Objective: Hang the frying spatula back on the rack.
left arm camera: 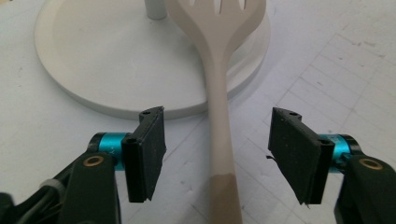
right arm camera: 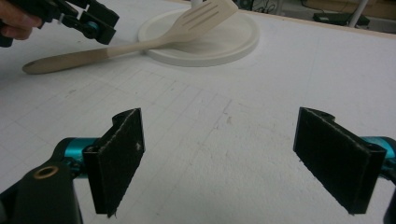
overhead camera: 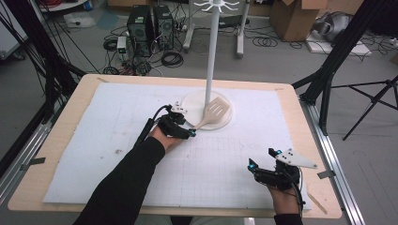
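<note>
High view: left gripper (overhead camera: pixel 187 131) at the near-left edge of the stand base (overhead camera: pixel 193 104); spatula (overhead camera: pixel 212 114) lying with blade on the base, handle running off toward it. Right gripper (overhead camera: pixel 263 171) well apart from the base, near the table's front edge.
Left gripper view: jaws spread, astride the handle (left arm camera: pixel 219 126), pads not touching.
Right gripper view: jaws spread wide, nothing between.
Tip: centre handle between pads, close squarely, avoid nudging the base.

Lab, computer towers (overhead camera: pixel 150 28), floor cables (overhead camera: pixel 171 58), cardboard boxes (overhead camera: pixel 293 18), tripod (overhead camera: pixel 375 98)
</note>
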A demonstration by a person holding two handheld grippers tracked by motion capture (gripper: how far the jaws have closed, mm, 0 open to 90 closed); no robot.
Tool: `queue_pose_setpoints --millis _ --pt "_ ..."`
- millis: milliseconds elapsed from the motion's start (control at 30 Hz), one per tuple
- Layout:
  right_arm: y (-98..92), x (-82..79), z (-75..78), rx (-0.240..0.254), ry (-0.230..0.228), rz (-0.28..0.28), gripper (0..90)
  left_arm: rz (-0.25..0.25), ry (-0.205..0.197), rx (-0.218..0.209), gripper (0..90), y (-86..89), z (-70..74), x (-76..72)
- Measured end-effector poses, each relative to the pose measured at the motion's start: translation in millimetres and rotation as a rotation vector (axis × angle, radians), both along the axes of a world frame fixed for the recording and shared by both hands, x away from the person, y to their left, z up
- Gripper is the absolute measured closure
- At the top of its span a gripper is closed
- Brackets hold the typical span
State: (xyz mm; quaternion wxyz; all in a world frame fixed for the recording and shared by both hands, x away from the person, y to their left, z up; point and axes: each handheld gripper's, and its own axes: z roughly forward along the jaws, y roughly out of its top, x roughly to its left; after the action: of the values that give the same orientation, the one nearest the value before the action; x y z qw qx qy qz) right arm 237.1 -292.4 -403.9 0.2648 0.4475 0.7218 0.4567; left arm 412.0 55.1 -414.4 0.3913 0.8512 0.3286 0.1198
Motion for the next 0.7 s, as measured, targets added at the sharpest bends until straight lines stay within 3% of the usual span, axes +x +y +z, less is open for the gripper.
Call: queue_pose_setpoints --millis 133,233,433,567,633,700 --pt "-0.6 0.3 -0.2 0.0 -0.004 0.001 15.1 0.022 0.025 0.02 40.6 0.2 -8.3 6.5" --pt "-0.6 0.4 -0.4 0.003 0.001 -0.001 15.1 0.002 0.034 0.025 46.7 -0.4 -11.3 7.3" --pt "-0.1 0.8 -0.5 -0.001 0.0 0.002 15.1 -0.01 0.035 0.032 47.8 -4.1 -14.3 7.9" --pt "-0.4 0.5 -0.6 -0.001 0.002 -0.001 15.1 -0.043 0.029 0.076 57.6 -6.7 -18.6 7.2" --pt "-0.7 0.4 -0.6 -0.001 0.004 -0.001 15.1 -0.049 0.027 0.066 60.6 -7.1 -18.5 7.0" --pt "-0.6 0.2 -0.6 0.002 0.006 -0.002 15.1 -0.085 0.031 0.06 73.2 -7.6 -18.4 6.0"
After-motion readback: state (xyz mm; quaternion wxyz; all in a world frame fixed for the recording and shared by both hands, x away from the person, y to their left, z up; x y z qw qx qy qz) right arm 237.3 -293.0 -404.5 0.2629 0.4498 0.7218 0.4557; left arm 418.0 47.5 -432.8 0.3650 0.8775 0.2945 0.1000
